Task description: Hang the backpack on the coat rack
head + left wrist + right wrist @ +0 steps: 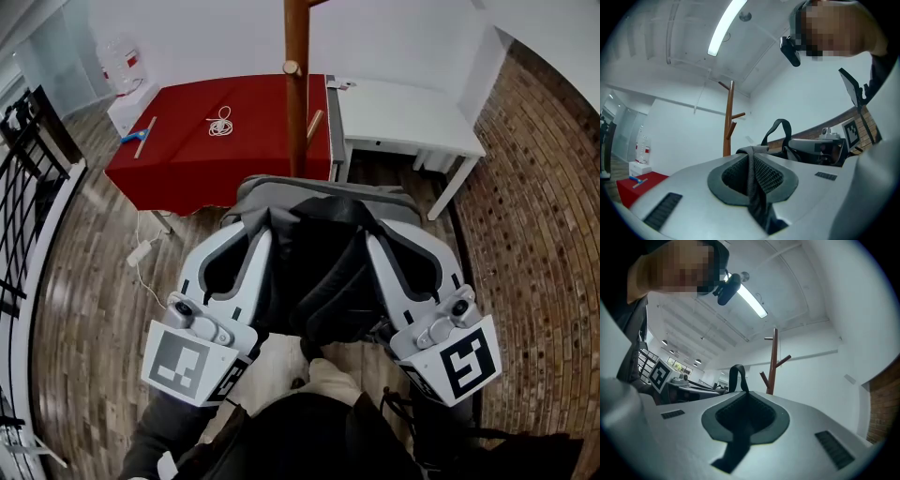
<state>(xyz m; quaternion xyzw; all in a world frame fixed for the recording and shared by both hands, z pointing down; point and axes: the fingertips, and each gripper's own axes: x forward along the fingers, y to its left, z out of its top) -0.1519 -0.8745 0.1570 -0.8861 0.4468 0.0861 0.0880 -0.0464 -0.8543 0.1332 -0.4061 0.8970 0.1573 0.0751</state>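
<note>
1. Left tool [751, 164]: jaws clenched on a grey webbing strap [754, 197], which runs thru the pad gap and out the near side.
2. Right tool [745, 420]: jaws clenched too, on a dark strap [735, 448] that runs btwn the pads.
3. Backpack [328, 272]: dark grey/black, held up off the floor btwn the two tools, right in front of the person. Both tools point away from the person, tilted a bit upward.
4. Its top carry loop [780, 129] stands upright btwn the tools and is free, w/ nothing thru it.
5. Coat rack [296, 94]: brown wooden pole w/ angled pegs, standing just beyond the backpack's top edge in the head view. The backpack is on no peg; can't tell if it touches the pole.
6. Behind the rack: red table [272, 150] on the left, carrying a coiled white cord [220, 122] and a blue-handled item [141, 134]. White table [403, 112] stands just beside it on the right.
7. Wood-plank floor [94, 309] below.
</note>
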